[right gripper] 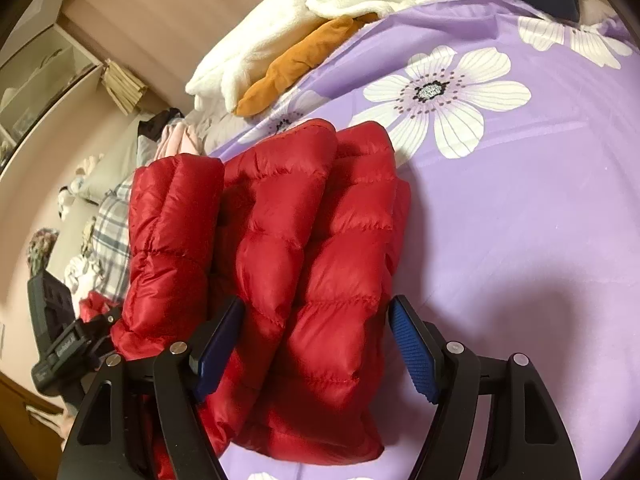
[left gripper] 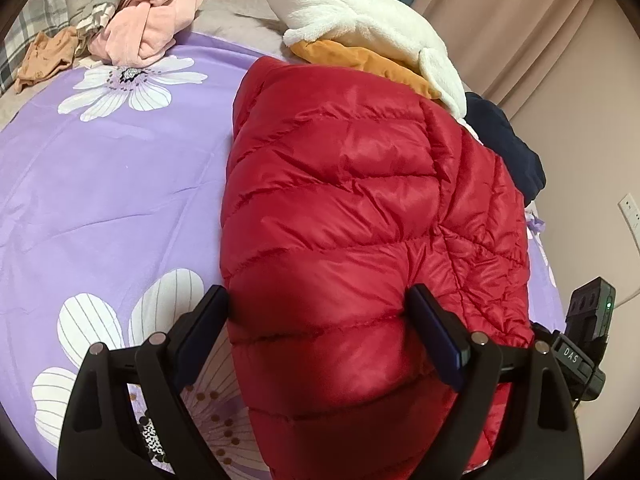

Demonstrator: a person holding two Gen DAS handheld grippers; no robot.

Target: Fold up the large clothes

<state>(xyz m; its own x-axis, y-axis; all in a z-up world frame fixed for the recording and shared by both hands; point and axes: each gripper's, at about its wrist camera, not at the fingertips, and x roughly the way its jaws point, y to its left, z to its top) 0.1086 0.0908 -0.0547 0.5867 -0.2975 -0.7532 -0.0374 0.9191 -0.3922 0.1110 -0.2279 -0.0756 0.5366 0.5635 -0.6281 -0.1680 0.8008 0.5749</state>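
Observation:
A red puffer jacket point(left gripper: 352, 208) lies folded into a thick bundle on the purple flowered bedspread point(left gripper: 100, 184). My left gripper point(left gripper: 318, 312) stands wide open over the jacket's near end. Its left finger sits at the jacket's edge and its right finger point(left gripper: 436, 336) rests on the padding, with red fabric on both sides of it. In the right wrist view the same jacket point(right gripper: 280, 240) shows several stacked folds. My right gripper point(right gripper: 316, 344) is open around the near folds: the left pad touches the fabric, and the blue right pad point(right gripper: 414, 354) stands apart from it.
A white fleece point(left gripper: 360, 12), an orange garment point(left gripper: 360, 60) and a dark navy garment point(left gripper: 504, 140) lie at the far edge of the bed. Pink clothes point(left gripper: 152, 20) and plaid fabric are piled at the far left. A wall with a socket point(left gripper: 632, 212) stands to the right.

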